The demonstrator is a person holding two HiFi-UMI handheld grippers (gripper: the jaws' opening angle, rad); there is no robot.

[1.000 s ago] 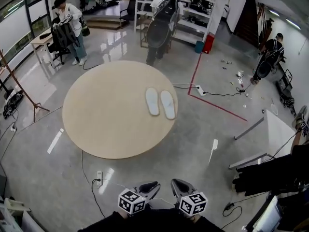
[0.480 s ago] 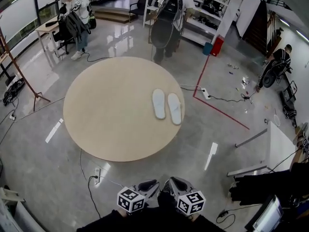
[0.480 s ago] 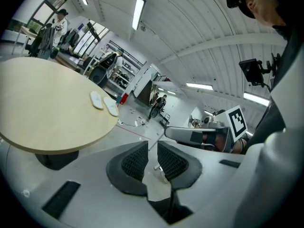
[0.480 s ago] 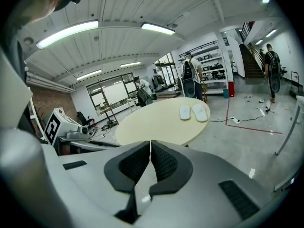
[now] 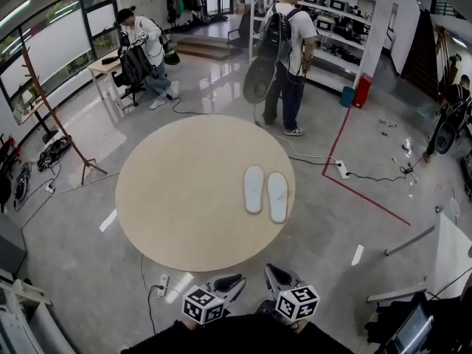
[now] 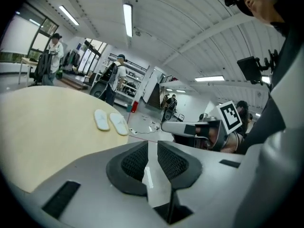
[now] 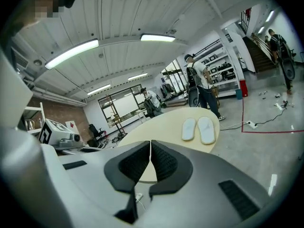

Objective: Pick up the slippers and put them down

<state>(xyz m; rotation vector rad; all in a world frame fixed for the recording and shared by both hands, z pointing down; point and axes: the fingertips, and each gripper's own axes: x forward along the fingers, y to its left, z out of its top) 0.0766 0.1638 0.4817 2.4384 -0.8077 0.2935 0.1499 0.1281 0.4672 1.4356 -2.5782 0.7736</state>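
Observation:
Two white slippers (image 5: 254, 189) (image 5: 277, 197) lie side by side, soles down, near the right rim of the round beige table (image 5: 184, 190). They also show in the left gripper view (image 6: 101, 119) (image 6: 118, 123) and the right gripper view (image 7: 189, 128) (image 7: 206, 129). My left gripper (image 5: 230, 280) and right gripper (image 5: 274, 273) hang over the floor short of the table's near edge, far from the slippers. The left gripper (image 6: 152, 144) shows a narrow gap with nothing in it. The right gripper (image 7: 150, 144) has its pads together and holds nothing.
A person with a backpack (image 5: 284, 50) stands just behind the table. Another person (image 5: 144, 50) is at a desk at the back left. A power strip (image 5: 343, 169) and red floor tape (image 5: 369, 198) lie right of the table, a second power strip (image 5: 162, 286) under its near edge.
The head view has advanced: the table and slippers sit lower and further right in it, and the person with the backpack looks nearer. Both grippers stay at the bottom edge, jaws unchanged.

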